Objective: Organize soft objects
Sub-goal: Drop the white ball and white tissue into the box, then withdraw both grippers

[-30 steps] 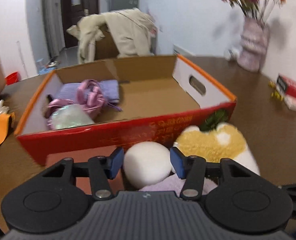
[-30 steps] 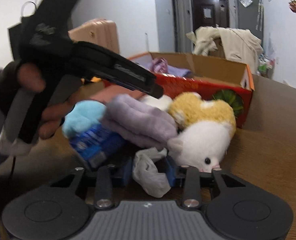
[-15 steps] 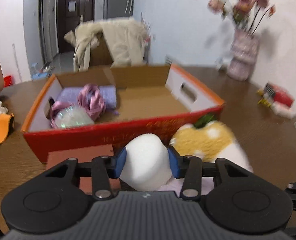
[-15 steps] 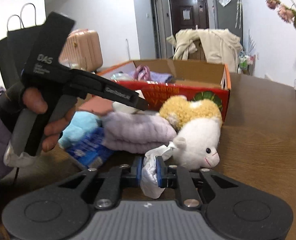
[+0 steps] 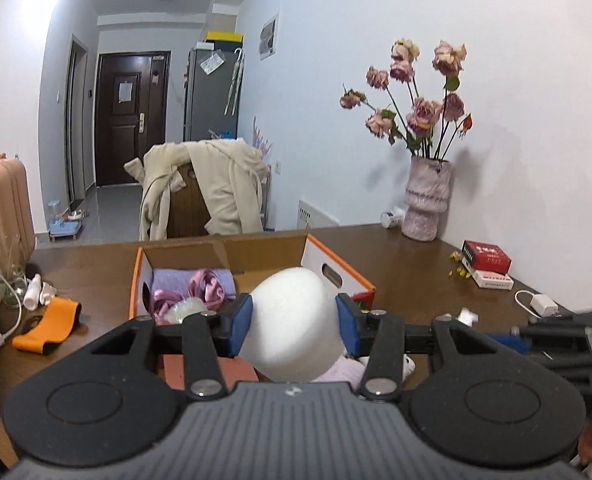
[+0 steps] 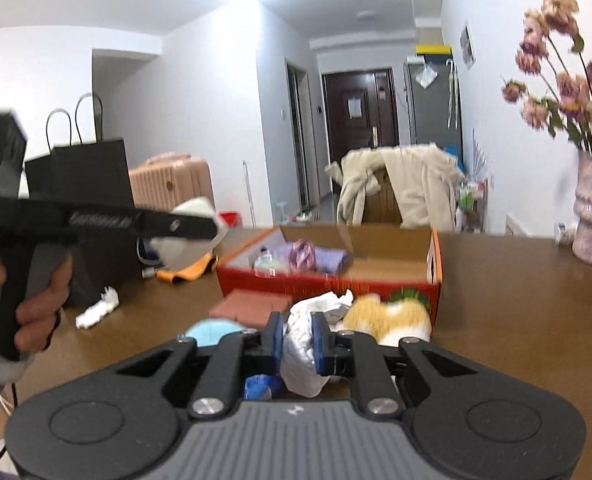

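My left gripper (image 5: 292, 322) is shut on a soft white ball (image 5: 292, 316) and holds it lifted in front of the red-and-orange cardboard box (image 5: 336, 276). The box holds a purple cloth (image 5: 176, 280), pink fabric (image 5: 204, 286) and a clear wrapped item. My right gripper (image 6: 298, 342) is shut on a crumpled white cloth (image 6: 302, 344), raised above the pile: a yellow-and-white plush (image 6: 388, 318), a light blue soft item (image 6: 212, 330) and a blue packet (image 6: 258, 386). The left gripper also shows in the right wrist view (image 6: 194, 222), up at the left.
A brown table (image 5: 416, 280) carries a vase of dried roses (image 5: 426, 196), red and white boxes (image 5: 486, 258), a white charger (image 5: 542, 304), an orange strap (image 5: 46, 320) and a brick-red pad (image 6: 256, 306). A crumpled tissue (image 6: 98, 308) lies left. A draped chair stands behind.
Both grippers have risen from the pile. The left lifted the white ball to box height; the right closed tighter on the white cloth and pulled it up.
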